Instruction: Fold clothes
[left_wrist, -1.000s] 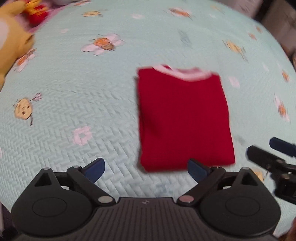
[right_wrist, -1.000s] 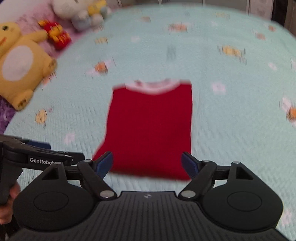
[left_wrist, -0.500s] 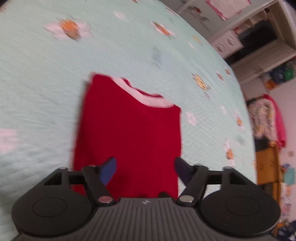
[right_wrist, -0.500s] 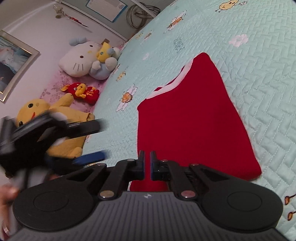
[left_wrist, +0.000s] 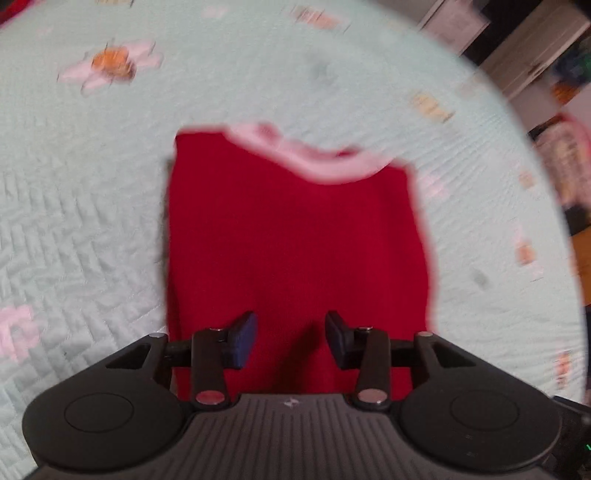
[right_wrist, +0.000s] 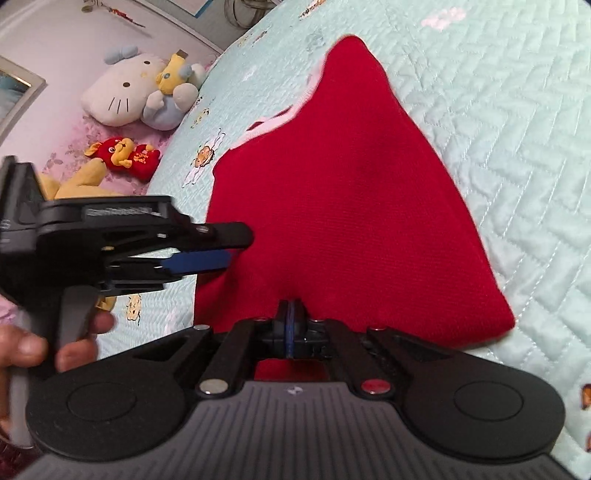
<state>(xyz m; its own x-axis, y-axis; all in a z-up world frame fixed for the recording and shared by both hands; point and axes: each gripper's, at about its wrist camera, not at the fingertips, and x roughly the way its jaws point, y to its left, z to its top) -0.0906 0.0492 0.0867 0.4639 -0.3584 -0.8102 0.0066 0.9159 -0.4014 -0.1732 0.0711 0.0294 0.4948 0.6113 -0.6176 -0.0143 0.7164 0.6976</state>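
Quilted mint bedspread (right_wrist: 498, 122), stitched in herringbone and dotted with cartoon flowers, carries everything. On it the right tool (right_wrist: 291, 325) has its blue pads pinched together on the near hem of the folded red shirt (right_wrist: 343, 206), a ribbed knit with a pale collar at its far end. Only this view shows the left tool (right_wrist: 225, 247) at the shirt's left edge, a hand (right_wrist: 44, 343) on its grip, plush toys (right_wrist: 136, 92) beyond. Blurred, the left view shows that tool (left_wrist: 290, 338) partly open over the hem.
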